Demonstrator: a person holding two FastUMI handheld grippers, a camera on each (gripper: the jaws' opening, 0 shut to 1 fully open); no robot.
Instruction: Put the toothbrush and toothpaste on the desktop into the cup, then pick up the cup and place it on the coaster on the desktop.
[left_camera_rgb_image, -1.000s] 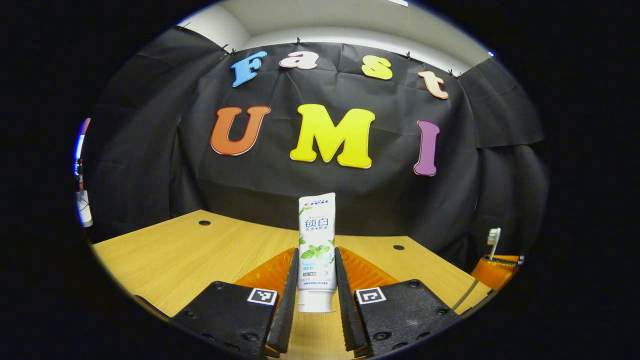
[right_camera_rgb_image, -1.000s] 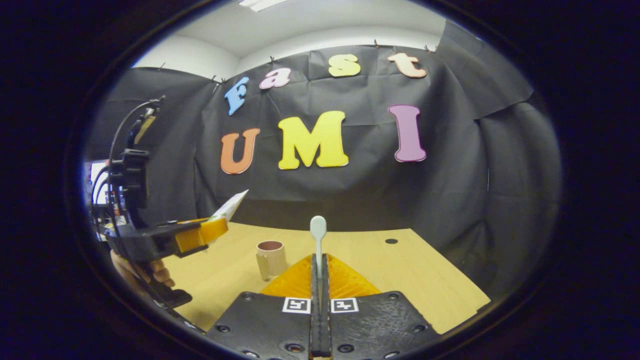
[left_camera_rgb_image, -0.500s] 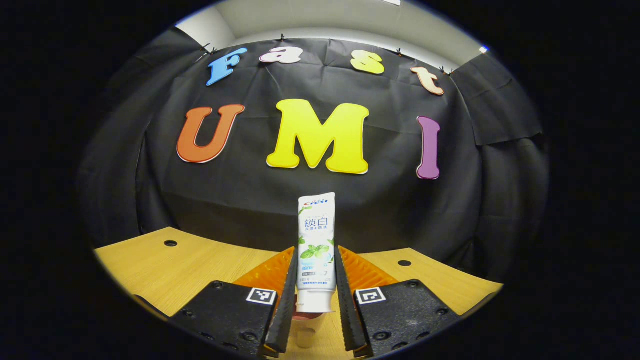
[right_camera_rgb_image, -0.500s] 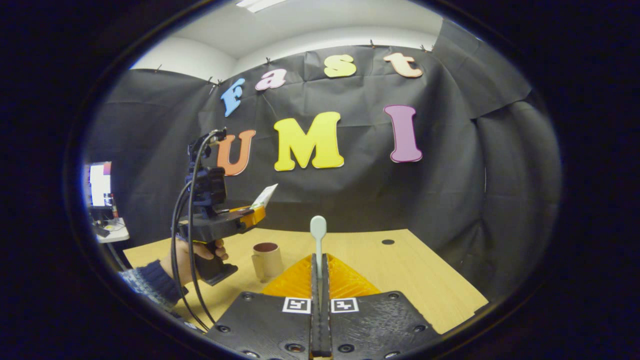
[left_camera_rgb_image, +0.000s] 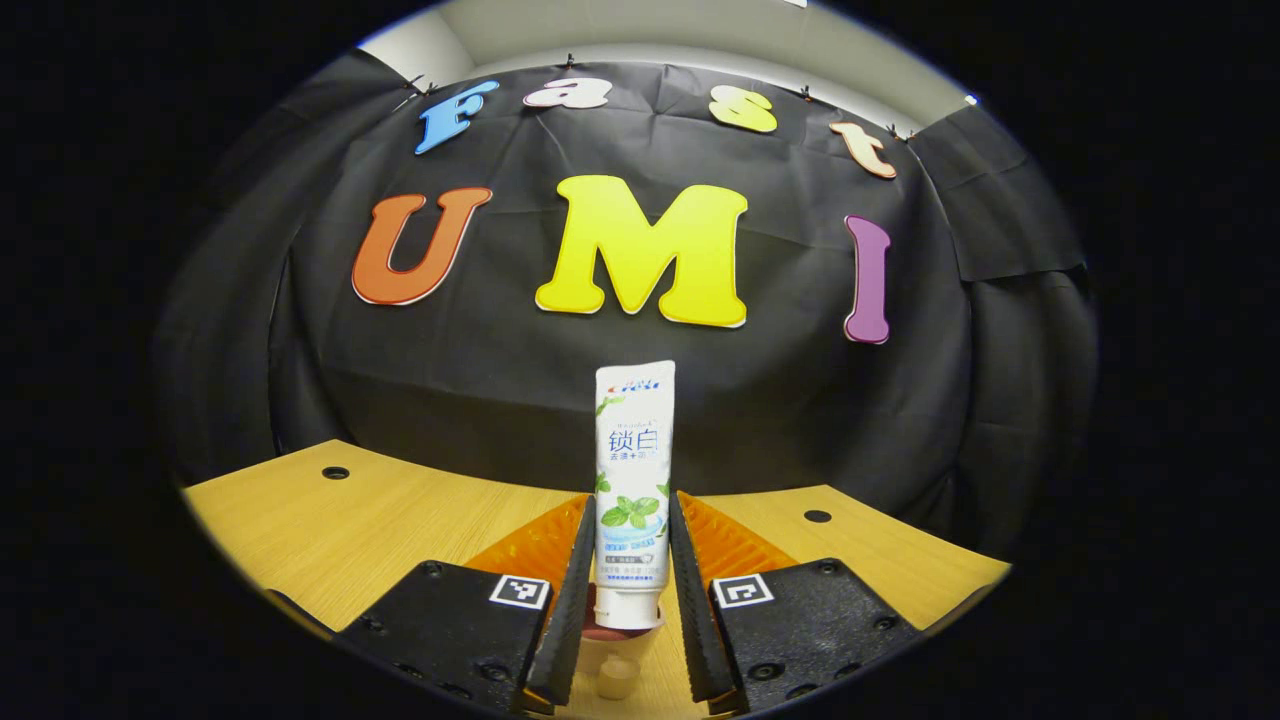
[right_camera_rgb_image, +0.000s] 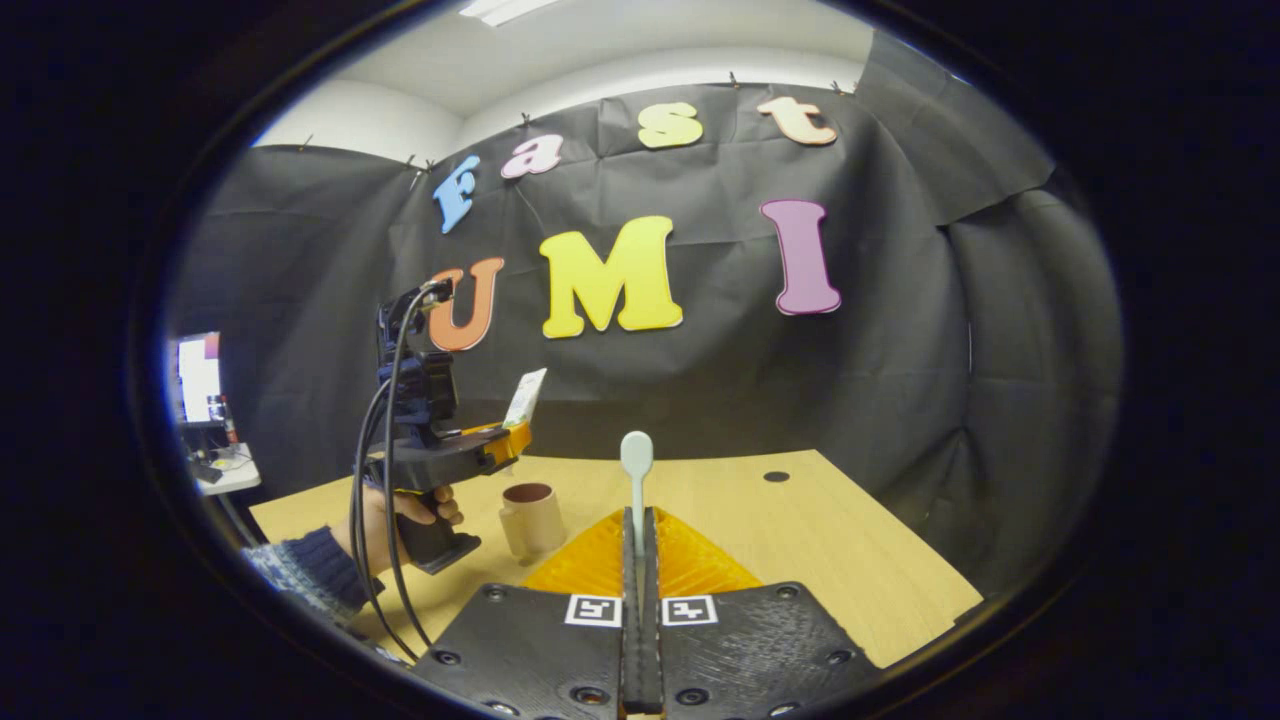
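toothpaste upright, cap down, clenched between left gripper fingers, cup mouth just below the cap. toothbrush pinched in right gripper, head up, farther from cup. coaster unseen.

- Any words we can read?
- The toothpaste has print on its front, too small to tell in parts; green leaves sit under it.
- Any signs?
- Square black-and-white code marks; two on the left gripper; two on the right gripper.
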